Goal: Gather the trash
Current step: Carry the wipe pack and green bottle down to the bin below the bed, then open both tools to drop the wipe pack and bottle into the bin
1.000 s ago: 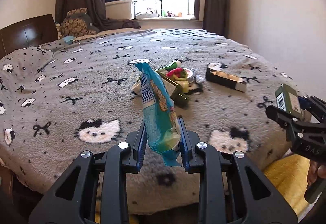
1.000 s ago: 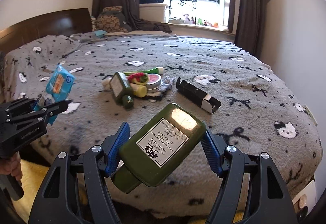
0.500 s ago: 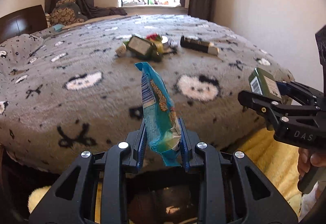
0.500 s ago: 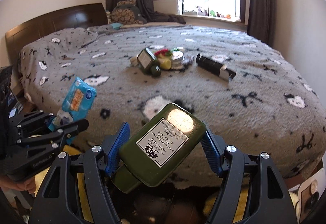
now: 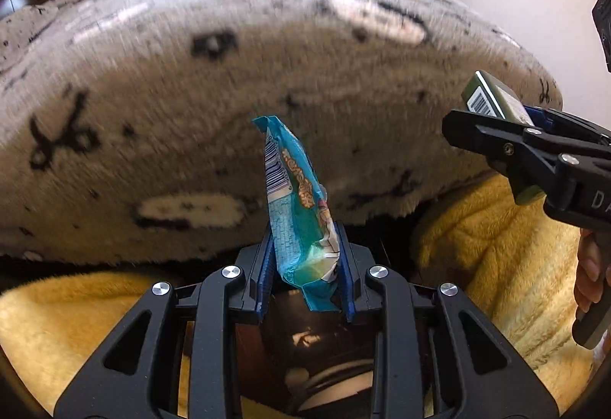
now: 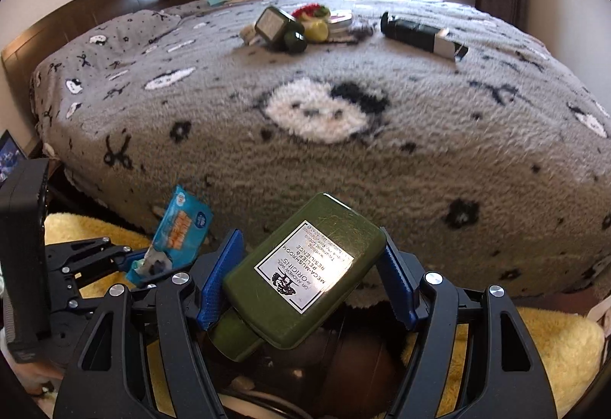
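Blue pads of the left gripper clamp a teal wrapper, which stands upright between them, barcode showing, in the left wrist view. Behind it the grey blanket on the bed is blurred. At right, the right gripper shows from the side, holding the green bottle by its barcoded end, with a hand on its grip. Yellow fleece lies below the bed edge, and a dark opening sits under the pads, its contents unclear.

Right wrist view: the right gripper is closed on the green bottle, tilted, cap end low, its white label facing the camera. The blanket is sharp here, with cat faces and bows. Far back on it lie a second green bottle, a red and yellow cluster beside it, and a black box a little apart. At lower left the left gripper shows from the side, gripping the wrapper by its lower end over the yellow fleece.
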A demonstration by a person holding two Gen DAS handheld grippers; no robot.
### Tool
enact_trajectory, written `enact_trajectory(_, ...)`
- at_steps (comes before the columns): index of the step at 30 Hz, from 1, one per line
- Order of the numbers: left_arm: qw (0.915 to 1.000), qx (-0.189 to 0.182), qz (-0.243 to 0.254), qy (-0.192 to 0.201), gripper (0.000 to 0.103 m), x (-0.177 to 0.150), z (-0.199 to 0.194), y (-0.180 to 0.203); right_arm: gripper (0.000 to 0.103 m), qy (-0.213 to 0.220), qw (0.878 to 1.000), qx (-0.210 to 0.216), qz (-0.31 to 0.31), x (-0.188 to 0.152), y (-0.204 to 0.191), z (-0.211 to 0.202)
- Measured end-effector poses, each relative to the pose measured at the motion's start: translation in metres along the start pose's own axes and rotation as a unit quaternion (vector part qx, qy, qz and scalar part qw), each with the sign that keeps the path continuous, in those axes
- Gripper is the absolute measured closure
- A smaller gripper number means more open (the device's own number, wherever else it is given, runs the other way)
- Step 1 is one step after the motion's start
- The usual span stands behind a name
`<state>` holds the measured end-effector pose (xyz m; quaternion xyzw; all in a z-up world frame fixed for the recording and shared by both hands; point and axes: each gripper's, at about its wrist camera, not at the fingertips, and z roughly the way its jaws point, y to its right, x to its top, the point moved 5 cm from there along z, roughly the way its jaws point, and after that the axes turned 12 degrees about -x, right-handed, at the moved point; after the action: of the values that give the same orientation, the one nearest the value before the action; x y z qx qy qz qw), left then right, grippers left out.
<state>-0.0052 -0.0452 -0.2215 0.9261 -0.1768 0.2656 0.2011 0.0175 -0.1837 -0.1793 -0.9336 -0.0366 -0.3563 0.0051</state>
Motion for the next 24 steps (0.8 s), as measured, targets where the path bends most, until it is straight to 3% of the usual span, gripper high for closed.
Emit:
enact_trajectory(18, 0.9947, -0.035, -0.047, -0.084, 0.075, -0.042, 0.045, -0.016, 0.033, -0.133, 0.989, 0.059, 0.028, -0.049, -0.007, 0.066)
enact_trajectory(24, 0.9919, -0.035, -0.064, -0.104, 0.072, -0.049, 0.056, -0.020, 0.032, -0.155, 0.984, 0.073, 0.039, -0.055, -0.007, 0.074)
